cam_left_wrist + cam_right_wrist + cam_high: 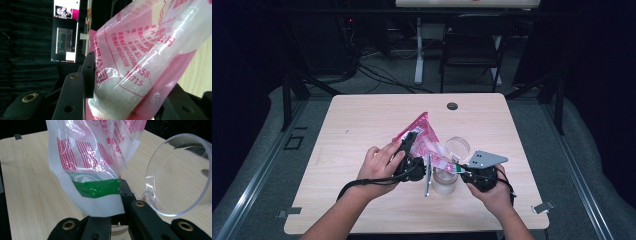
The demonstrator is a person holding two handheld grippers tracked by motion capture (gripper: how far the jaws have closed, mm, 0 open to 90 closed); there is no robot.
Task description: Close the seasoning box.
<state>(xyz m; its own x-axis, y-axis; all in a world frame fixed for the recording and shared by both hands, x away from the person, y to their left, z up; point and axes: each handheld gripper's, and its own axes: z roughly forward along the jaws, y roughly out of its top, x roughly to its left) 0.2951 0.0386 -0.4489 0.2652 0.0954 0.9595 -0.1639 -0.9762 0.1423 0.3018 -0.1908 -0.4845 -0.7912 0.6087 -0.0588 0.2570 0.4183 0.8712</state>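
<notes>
Tilt the pink bag [421, 136] slowly, mouth end low over the clear jar [445, 181], and let the white grains run down rather than drop in a lump. Keep the lower corner pinched and centred above the jar's opening; raise the back end of the bag only a little at a time. Steady the jar's side of things — no jolts near the open rim, and no brushing the clear round lid [178, 173] standing just beside.

Left gripper [408, 150]: fingers [88, 75] part-way closed, clamped on the full, bulging end of the bag, held up off the desk [362, 130]. Right gripper [463, 171]: fingers pressed tight on the thin white-and-green bottom edge of the same bag, close to the jar.

Bag: stretched between both grippers near the middle of the desk, slanting down toward the jar. Inside, a white granular filling — sugar or salt perhaps — packed at the left gripper's end, thin and nearly flat at the right one's.

Jar: upright on the desk, beneath the bag's lower end; contents hard to judge from the high view, possibly a pale layer at the bottom.
</notes>
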